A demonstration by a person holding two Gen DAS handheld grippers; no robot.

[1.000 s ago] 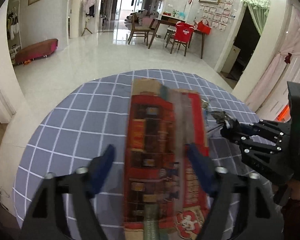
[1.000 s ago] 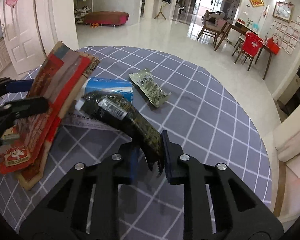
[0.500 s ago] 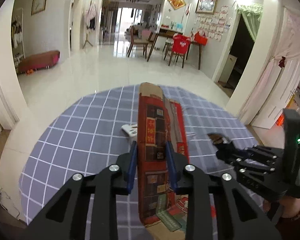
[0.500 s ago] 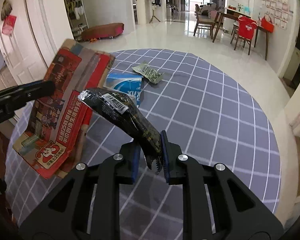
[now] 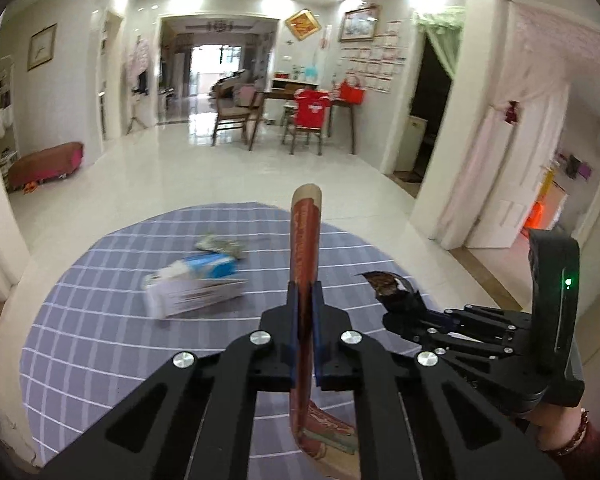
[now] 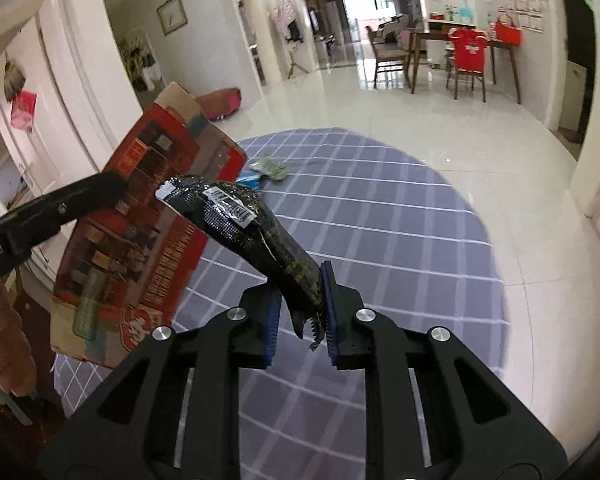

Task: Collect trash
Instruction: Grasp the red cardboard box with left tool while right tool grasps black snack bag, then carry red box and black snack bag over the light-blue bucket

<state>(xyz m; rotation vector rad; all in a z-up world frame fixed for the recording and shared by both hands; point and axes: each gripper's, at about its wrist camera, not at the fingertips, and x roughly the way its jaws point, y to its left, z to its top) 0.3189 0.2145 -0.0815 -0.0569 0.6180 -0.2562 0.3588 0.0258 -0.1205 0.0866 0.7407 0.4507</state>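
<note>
Red cardboard box (image 5: 305,248) stood edge-on, clamped in the left gripper (image 5: 304,320); right gripper (image 6: 300,312) pinched the dark wrapper (image 6: 244,224) (remaining blue pack (image 5: 204,268) lay ahead-left, nearer left).

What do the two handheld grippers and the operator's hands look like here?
Both the left gripper and right gripper are matte black linkage frames with silver pivot bolts and ribbed blue finger pads. The right one's body carries a green indicator light. The right wrist wears a beaded bracelet and dark red sleeve. No cables visible.
</note>
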